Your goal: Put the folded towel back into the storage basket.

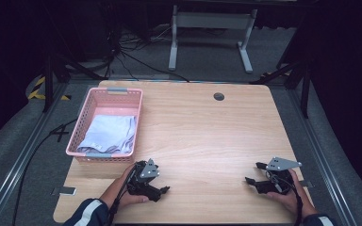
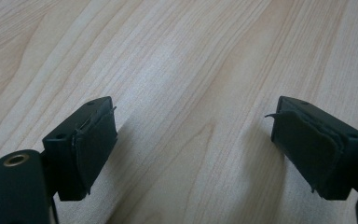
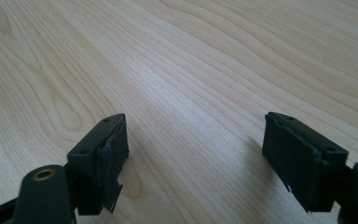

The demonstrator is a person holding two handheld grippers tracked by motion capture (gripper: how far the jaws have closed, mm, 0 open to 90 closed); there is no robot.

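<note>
Seemingly done: the cloth (image 1: 107, 134) lies in the basket (image 1: 86, 108), and both grippers' fingers (image 2: 93, 140) (image 3: 103, 156) rest apart, empty, on the tabletop (image 1: 207, 132).

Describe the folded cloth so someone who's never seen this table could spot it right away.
On the wooden table, look to the far left edge for the pink slatted basket. The pale blue-grey cloth lies folded inside it, the only soft thing on the table and apart from both grippers.
</note>
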